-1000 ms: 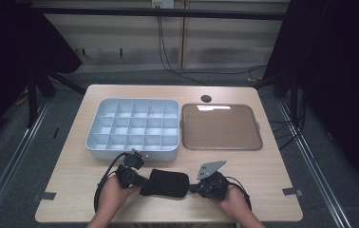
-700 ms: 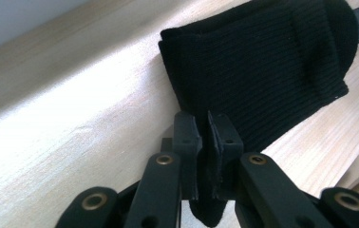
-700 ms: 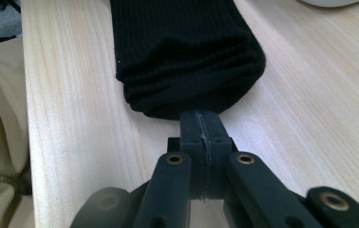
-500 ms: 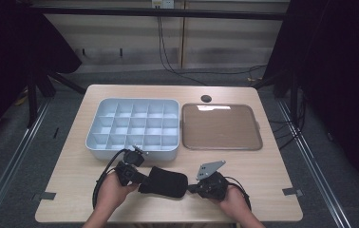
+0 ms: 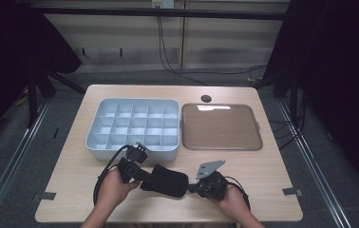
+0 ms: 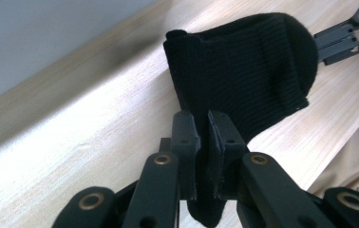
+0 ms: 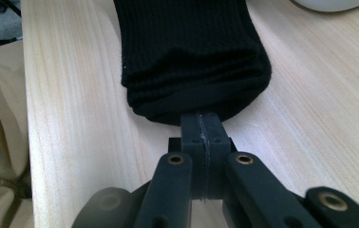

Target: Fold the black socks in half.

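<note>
The left gripper (image 5: 142, 176) is pinching one end of the black ribbed knit sock (image 5: 166, 180), jaws nearly closed on the fabric; the right gripper (image 5: 193, 187) is clamping the opposite end, jaws fully together. The sock is lying between them on the pale wooden table (image 5: 272, 175), just before the grey compartment tray (image 5: 132, 149). Keeping both pinches firm and pulling evenly should be stopping the cloth slipping

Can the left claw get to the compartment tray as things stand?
Probably not yet: the left claw is shut on the black sock, which the right claw also pinches. The path to the compartment tray looks free.
</note>
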`<state>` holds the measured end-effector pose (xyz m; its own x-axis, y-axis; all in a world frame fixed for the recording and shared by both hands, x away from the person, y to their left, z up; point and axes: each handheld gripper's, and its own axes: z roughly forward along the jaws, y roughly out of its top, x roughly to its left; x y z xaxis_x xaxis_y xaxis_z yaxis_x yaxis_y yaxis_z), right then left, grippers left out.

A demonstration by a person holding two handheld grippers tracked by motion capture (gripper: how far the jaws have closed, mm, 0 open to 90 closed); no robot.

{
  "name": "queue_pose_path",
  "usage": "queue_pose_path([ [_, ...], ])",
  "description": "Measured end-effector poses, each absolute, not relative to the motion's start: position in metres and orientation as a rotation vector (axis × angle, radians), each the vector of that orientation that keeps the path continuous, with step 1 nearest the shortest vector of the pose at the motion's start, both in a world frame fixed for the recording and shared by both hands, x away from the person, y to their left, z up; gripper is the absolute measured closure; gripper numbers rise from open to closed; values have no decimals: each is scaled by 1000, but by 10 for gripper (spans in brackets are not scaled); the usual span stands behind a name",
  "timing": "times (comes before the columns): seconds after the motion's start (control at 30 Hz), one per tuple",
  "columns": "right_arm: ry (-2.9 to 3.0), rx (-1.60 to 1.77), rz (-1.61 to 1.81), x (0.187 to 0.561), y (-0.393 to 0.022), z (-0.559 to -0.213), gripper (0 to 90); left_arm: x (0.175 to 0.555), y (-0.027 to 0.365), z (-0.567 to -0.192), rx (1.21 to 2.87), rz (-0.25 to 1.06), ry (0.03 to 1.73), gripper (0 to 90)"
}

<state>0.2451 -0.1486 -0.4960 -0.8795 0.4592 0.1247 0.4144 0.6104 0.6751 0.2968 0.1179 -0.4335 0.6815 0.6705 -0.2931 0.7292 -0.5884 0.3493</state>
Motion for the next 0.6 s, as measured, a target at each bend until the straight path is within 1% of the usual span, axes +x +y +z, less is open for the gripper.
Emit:
queue_pose_path([
  [0.6, 2765, 736, 1138, 249, -145, -496, 900, 295, 101, -422, 2474, -184, 1028, 824],
])
